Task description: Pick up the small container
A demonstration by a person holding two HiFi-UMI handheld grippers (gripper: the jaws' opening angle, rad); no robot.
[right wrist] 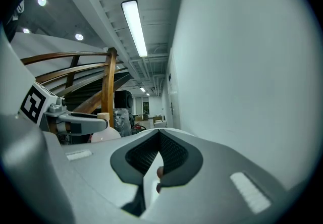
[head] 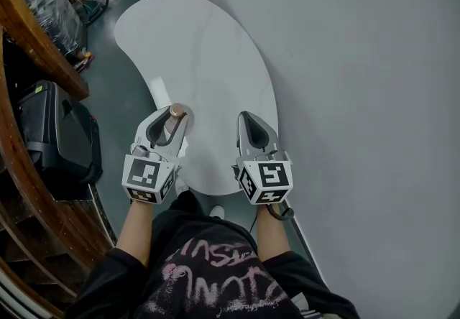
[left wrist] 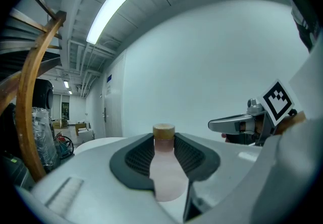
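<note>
The small container (head: 176, 111) is a pale pink bottle with a tan round cap. My left gripper (head: 170, 123) is shut on it, over the near left edge of the white table (head: 208, 52). In the left gripper view the container (left wrist: 164, 167) stands upright between the dark pads (left wrist: 139, 157), cap above the jaws. My right gripper (head: 249, 122) hangs beside it to the right, over the table, shut with nothing held. In the right gripper view its jaws (right wrist: 159, 140) meet at the tips, and the container (right wrist: 105, 134) shows at the left.
The table is kidney-shaped and stands against a pale wall (head: 359, 95) on the right. A curved wooden railing (head: 29, 37) and a black case (head: 50, 131) stand on the left. Grey floor (head: 122, 88) lies between them and the table.
</note>
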